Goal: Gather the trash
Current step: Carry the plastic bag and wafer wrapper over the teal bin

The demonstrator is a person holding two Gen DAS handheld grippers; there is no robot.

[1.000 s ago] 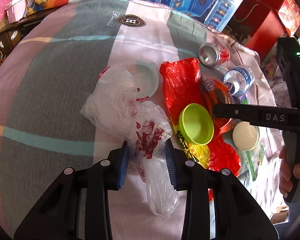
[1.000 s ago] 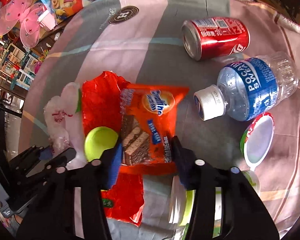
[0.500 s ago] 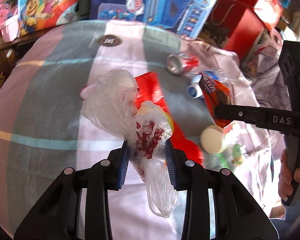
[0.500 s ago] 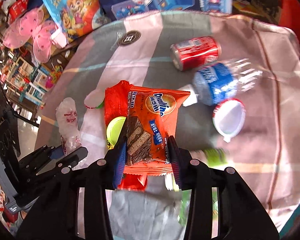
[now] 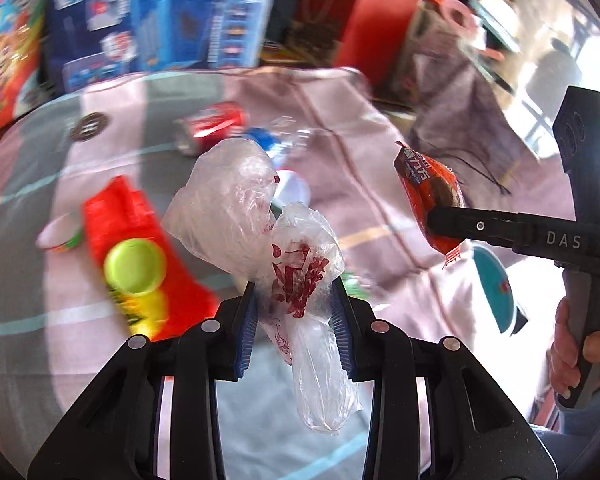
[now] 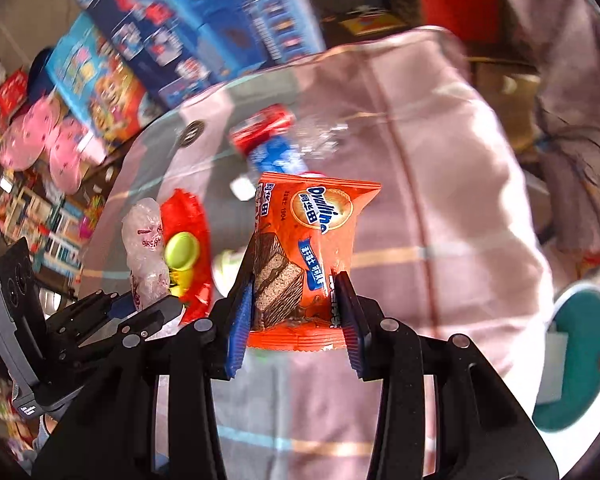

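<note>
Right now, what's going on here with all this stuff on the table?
A person is clearing trash with two handheld grippers. The left gripper is shut on a clear plastic bag, lifted off the table. The right gripper is shut on an orange snack wrapper, also in the air. A red can, a bottle, a green lid and a red wrapper lie on the table.

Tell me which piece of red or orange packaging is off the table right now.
The orange snack wrapper, pinched in the right tongs. The red plastic bag lies flat on the cloth under a green lid.
</note>
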